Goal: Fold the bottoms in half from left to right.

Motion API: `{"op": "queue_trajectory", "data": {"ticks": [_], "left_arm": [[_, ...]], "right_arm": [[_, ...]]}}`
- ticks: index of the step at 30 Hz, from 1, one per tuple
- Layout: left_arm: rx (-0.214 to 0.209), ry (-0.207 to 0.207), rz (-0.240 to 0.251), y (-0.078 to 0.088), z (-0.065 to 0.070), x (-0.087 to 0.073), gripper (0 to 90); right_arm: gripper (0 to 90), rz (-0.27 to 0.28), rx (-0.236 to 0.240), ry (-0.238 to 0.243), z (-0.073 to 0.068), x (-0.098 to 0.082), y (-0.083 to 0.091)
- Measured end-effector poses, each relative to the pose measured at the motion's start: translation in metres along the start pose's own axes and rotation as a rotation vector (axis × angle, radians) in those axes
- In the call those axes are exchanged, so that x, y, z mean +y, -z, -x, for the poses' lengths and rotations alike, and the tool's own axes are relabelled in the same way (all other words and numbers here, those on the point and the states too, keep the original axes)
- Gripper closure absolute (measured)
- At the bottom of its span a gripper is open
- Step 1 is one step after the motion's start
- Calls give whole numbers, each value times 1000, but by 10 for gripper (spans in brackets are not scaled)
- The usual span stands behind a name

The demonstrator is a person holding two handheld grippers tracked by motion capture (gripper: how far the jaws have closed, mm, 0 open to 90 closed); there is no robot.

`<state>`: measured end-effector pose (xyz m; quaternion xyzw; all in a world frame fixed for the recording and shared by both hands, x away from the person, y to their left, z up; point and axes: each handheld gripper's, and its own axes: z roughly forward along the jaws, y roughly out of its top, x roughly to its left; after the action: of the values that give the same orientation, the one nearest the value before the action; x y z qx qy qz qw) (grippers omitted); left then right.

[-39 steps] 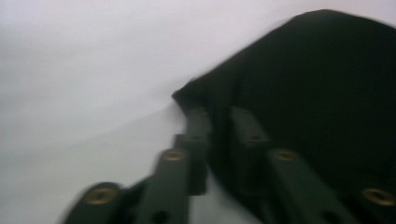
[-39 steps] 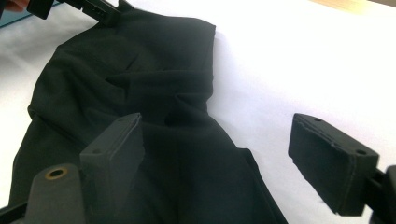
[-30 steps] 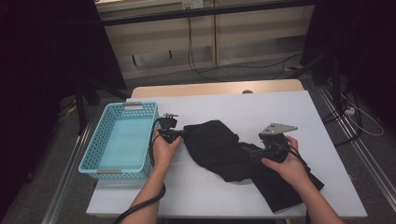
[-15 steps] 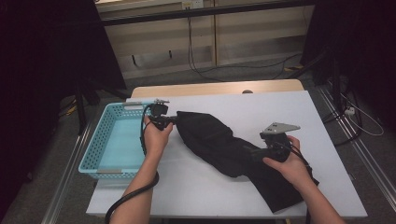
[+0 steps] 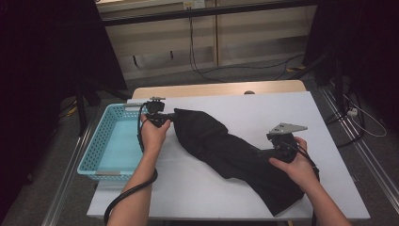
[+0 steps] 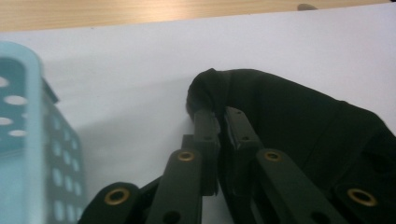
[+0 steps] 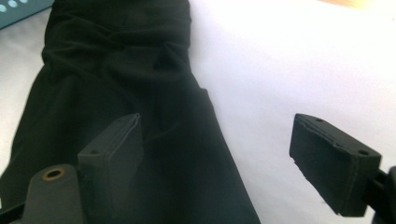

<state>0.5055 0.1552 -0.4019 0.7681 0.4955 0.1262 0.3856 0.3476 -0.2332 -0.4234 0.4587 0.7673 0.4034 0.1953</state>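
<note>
A black garment (image 5: pixel 226 146) lies stretched slantwise across the white table (image 5: pixel 277 106). My left gripper (image 5: pixel 171 117) is at its far left end, beside the basket's far corner. In the left gripper view the jaws (image 6: pixel 219 112) stand nearly together with a fold of the garment (image 6: pixel 289 116) pinched between them; they have just been opening slightly. My right gripper (image 5: pixel 266 151) rests at the garment's near right part. Its jaws (image 7: pixel 217 126) stand wide open, one over the garment (image 7: pixel 116 70), the other over bare table, gripping nothing.
A light blue perforated basket (image 5: pixel 101 141) stands at the table's left edge, close to my left hand, and its wall (image 6: pixel 28 93) fills the left of the left gripper view. A wooden strip (image 5: pixel 216 89) runs along the table's far edge. Cables lie on the floor beyond.
My left gripper has moved up and away toward the basket's far corner, drawing the garment's end with it and stretching the cloth out. The right hand has stayed put.
</note>
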Motion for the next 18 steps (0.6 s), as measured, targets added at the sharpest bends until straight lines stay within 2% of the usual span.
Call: {"op": "queue_trajectory", "data": {"ticks": [2,4,7,9,11,15,18], "left_arm": [[-2,1,-4,-1,3,-1,665],[-3,4,12,-1,6,-3,537],[-12,11,13,-1,9,-5,368],[-24,-25,-2,-2,16,-10,323],[-42,-32,-6,-2,19,-14,281],[-63,-59,-10,-2,25,-19,241],[-69,-87,-16,-2,32,-23,224]], "right_arm": [[168,-12,-11,-2,2,-3,1],[184,-28,-18,-9,4,-7,3],[268,-50,-25,-12,8,-12,5],[345,-73,-44,-18,10,-15,7],[447,-91,-45,-14,13,-19,10],[546,-119,-48,-15,18,-28,14],[563,-146,-69,-16,23,-35,15]]}}
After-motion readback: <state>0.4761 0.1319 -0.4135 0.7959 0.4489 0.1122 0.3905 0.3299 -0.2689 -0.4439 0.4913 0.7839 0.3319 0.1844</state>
